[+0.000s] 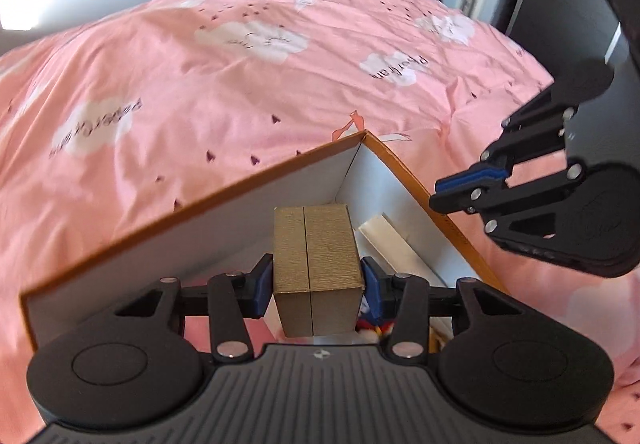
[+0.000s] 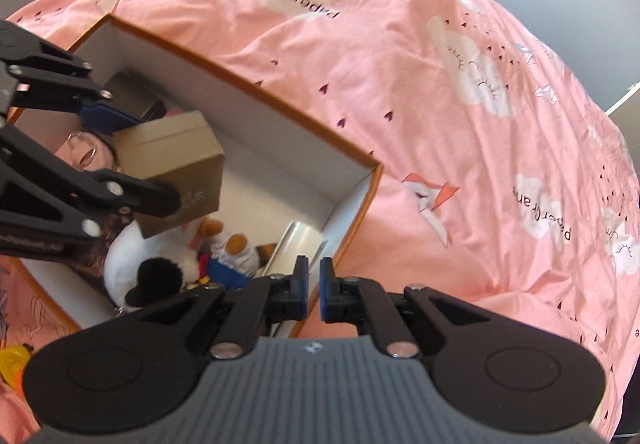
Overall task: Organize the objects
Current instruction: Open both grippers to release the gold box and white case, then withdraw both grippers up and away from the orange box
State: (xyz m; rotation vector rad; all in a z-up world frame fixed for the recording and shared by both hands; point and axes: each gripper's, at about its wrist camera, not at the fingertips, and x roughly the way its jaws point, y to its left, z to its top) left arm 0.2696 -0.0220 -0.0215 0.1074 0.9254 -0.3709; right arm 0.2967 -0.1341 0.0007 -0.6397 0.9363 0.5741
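Note:
My left gripper (image 1: 318, 284) is shut on a small gold cardboard box (image 1: 316, 264) and holds it over the open orange-rimmed storage box (image 1: 200, 204). In the right wrist view the gold box (image 2: 176, 164) hangs inside the storage box (image 2: 280, 112), above a plush toy (image 2: 176, 260) lying in it, with the left gripper (image 2: 132, 160) around it. My right gripper (image 2: 314, 284) is nearly shut and empty, just over the storage box's near right wall. It also shows in the left wrist view (image 1: 460, 192), to the right of the storage box.
The storage box sits on a bed with a pink cloud-print cover (image 2: 440, 104). A white flat item (image 1: 384, 240) leans inside the box. A yellow object (image 2: 14, 364) lies on the bed at the lower left. Dark furniture (image 1: 560, 4) stands beyond the bed.

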